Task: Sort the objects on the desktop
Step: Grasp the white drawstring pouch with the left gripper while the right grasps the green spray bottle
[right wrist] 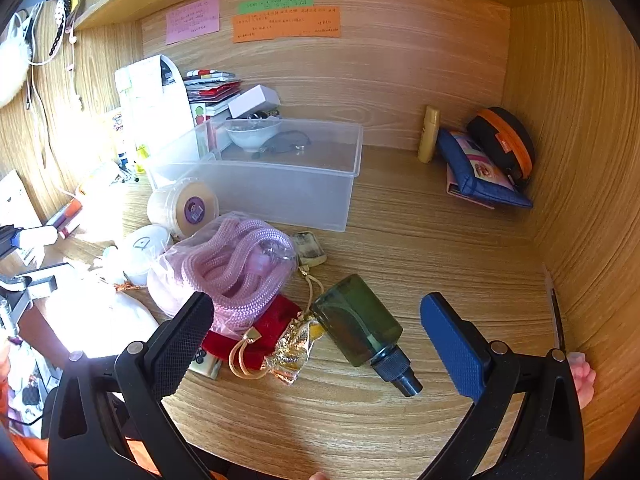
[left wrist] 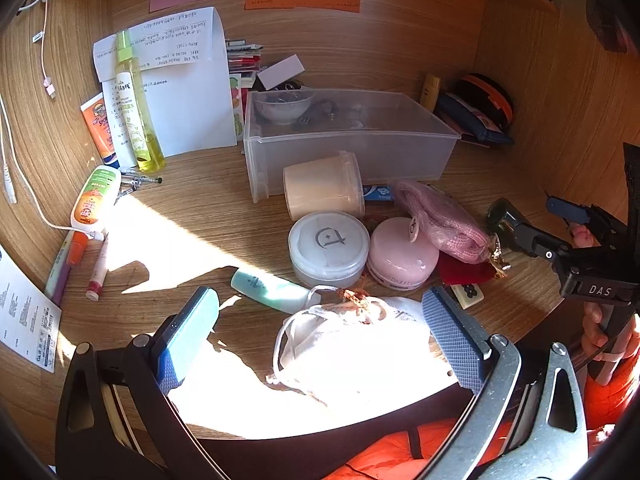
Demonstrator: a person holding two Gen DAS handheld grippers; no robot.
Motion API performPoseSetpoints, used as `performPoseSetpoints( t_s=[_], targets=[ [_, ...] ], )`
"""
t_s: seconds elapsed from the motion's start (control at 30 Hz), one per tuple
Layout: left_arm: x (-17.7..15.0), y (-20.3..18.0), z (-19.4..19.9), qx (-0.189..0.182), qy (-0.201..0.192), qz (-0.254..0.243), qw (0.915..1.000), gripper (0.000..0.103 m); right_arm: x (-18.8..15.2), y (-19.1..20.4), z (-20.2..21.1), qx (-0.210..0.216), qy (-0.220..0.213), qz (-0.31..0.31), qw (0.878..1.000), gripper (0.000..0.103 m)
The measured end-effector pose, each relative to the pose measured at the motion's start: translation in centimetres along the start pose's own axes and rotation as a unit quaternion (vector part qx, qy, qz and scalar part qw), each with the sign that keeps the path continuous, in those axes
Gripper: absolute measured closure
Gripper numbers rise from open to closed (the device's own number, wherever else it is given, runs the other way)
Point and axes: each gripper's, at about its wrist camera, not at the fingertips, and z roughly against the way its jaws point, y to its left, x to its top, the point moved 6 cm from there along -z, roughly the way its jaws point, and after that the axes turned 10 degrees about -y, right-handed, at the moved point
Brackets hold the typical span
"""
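Note:
My left gripper (left wrist: pixel 320 332) is open over a white drawstring pouch (left wrist: pixel 352 356) at the desk's front edge. Beyond it lie a teal tube (left wrist: pixel 272 288), a clear round jar (left wrist: pixel 329 249), a pink round jar (left wrist: pixel 402 258) and a cream tub (left wrist: pixel 324 186) on its side. My right gripper (right wrist: pixel 316 340) is open and empty, with a dark green bottle (right wrist: pixel 360 326) lying between its fingers. A red velvet pouch (right wrist: pixel 260 332) and a bag of pink rope (right wrist: pixel 236 264) lie left of the bottle. A clear plastic bin (right wrist: pixel 280 184) stands behind, holding a small bowl (right wrist: pixel 252 132).
Bottles, tubes and pens (left wrist: pixel 132 120) crowd the left side by white papers (left wrist: pixel 180 80). A blue pouch (right wrist: pixel 476 172), a black-orange case (right wrist: pixel 508 144) and a yellow tube (right wrist: pixel 429 134) sit in the back right corner. Wooden walls enclose the desk. A mahjong tile (left wrist: pixel 466 294) lies near the left gripper's right finger.

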Motion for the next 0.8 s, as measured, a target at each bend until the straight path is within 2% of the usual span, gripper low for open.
performPoseSetpoints(
  t_s=[0.2, 0.37, 0.53, 0.8],
  targets=[
    [-1.7, -1.1, -0.1, -0.003, 0.016, -0.002, 0.9999, 0.0, -1.0, -1.2, -0.3, 0.009, 0.014, -0.005, 1.0, 0.002],
    [-3.1, -1.2, -0.6, 0.01, 0.032, 0.001, 0.9995, 0.0, -1.6, -1.9, -0.6, 0.013, 0.023, 0.005, 1.0, 0.002],
    [-4.4, -1.1, -1.5, 0.016, 0.047, 0.006, 0.9987, 0.0, -2.5, -2.7, -1.5, 0.018, 0.042, 0.002, 0.999, 0.01],
    [-4.9, -1.6, -3.2, 0.007, 0.054, 0.008, 0.9985, 0.0, -3.0, -3.7, -3.3, 0.024, 0.065, -0.006, 0.998, 0.025]
  ],
)
